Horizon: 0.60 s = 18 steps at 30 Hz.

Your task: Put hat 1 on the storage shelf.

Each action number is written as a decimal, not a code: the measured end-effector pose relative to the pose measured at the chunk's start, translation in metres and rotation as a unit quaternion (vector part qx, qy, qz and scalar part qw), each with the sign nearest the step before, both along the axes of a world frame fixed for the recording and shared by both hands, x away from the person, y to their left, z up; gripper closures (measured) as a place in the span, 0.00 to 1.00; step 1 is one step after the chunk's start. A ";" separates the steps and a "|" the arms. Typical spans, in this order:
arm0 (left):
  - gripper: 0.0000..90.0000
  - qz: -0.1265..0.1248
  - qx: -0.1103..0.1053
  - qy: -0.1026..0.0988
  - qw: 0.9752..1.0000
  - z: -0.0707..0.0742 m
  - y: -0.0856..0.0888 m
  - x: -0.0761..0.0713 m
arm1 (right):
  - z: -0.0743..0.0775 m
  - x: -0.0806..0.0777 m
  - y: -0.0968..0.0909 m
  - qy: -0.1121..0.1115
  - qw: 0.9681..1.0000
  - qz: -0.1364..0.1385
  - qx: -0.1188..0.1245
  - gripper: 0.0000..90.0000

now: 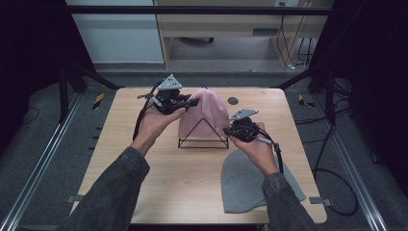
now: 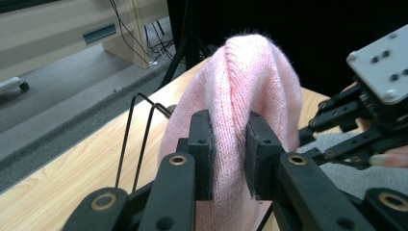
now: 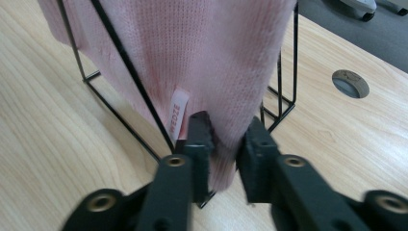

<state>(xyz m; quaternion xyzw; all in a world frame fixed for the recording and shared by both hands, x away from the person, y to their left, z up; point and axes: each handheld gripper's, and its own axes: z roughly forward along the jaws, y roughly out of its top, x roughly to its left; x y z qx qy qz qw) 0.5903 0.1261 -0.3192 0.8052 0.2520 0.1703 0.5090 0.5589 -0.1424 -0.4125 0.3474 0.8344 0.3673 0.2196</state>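
A pink hat (image 1: pixel 204 113) is draped over a black wire stand (image 1: pixel 202 137) at the middle of the table (image 1: pixel 159 173), with a grey hat (image 1: pixel 245 185) lying flat near the front right corner. The left gripper (image 2: pixel 229 154) is clenched on a fold of the pink hat's side. The right gripper (image 3: pixel 224 144) has the hat's lower hem, beside a white label (image 3: pixel 178 114), between its jaws, the pads resting against the knit.

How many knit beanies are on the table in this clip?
2. The pink beanie is draped over the black wire stand at mid-table, and the grey beanie lies flat near the front right edge.
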 end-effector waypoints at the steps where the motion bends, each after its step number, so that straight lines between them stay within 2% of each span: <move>1: 0.84 0.000 0.007 0.000 1.000 -0.001 0.000 0.000 | 0.000 0.000 0.000 0.000 1.000 0.000 0.000 0.78; 2: 0.84 -0.001 0.009 -0.001 1.000 -0.002 0.000 -0.001 | 0.001 -0.005 -0.003 -0.001 1.000 -0.004 0.001 0.73; 3: 0.84 -0.001 0.012 -0.001 1.000 -0.004 -0.001 -0.001 | 0.001 -0.005 -0.003 -0.001 1.000 -0.004 0.001 0.73; 5: 0.84 -0.001 0.014 0.004 1.000 -0.007 0.000 -0.002 | 0.001 -0.014 -0.012 -0.009 1.000 -0.010 -0.006 0.66; 9: 0.84 -0.006 0.007 0.010 1.000 -0.013 0.003 -0.004 | 0.003 -0.022 -0.022 -0.010 1.000 -0.019 -0.010 0.64; 15: 0.83 -0.008 0.013 0.017 1.000 -0.019 0.005 -0.006 | -0.001 -0.034 -0.046 -0.005 0.999 -0.043 -0.014 0.60; 18: 0.82 -0.012 0.029 0.026 0.999 -0.022 0.005 -0.006 | -0.004 -0.036 -0.051 0.000 0.999 -0.048 -0.016 0.59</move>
